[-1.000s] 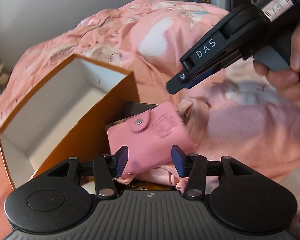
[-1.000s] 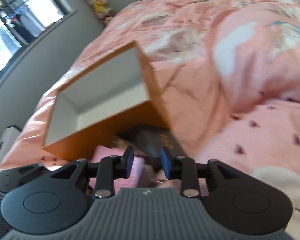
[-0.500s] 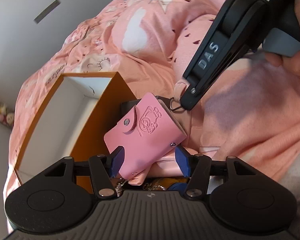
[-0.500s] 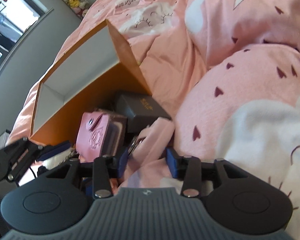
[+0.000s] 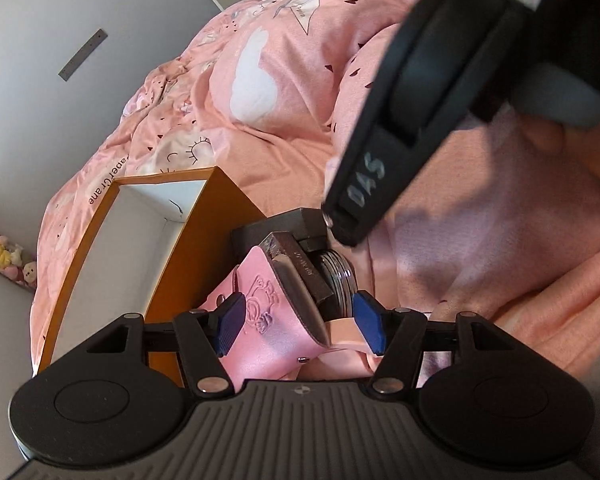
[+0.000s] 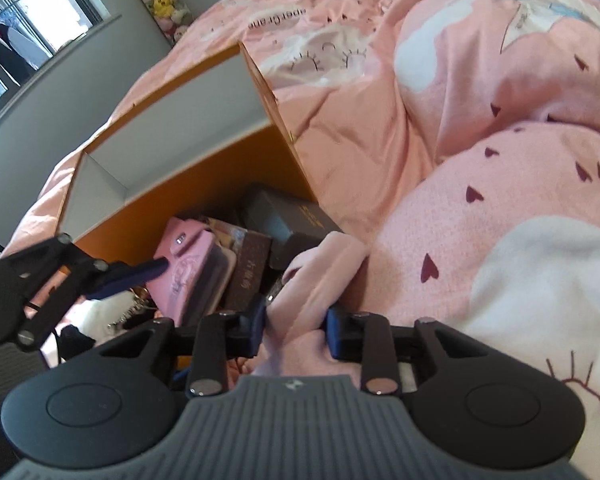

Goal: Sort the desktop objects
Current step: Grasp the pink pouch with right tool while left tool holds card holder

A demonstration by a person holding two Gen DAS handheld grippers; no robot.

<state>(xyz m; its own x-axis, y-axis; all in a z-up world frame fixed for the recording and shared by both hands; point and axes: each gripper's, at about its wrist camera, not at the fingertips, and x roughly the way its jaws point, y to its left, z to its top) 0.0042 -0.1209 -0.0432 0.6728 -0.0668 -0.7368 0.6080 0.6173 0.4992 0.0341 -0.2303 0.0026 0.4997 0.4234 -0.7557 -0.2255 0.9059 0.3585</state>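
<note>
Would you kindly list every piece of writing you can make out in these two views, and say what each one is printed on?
"DAS": handwritten on the right claw's black body, seen upside down in the left wrist view.
"PaperCrane": printed on the pink bedsheet, partly cut off in both views.
Gold lettering on the dark grey box: too blurred to read.
Characters on the brown box: too small to read.
Pink label on the right claw's top: out of focus.

Both hand-held grippers low: left [image 5: 296, 328] open wide, right [image 6: 294, 330] narrower (apart).
</note>
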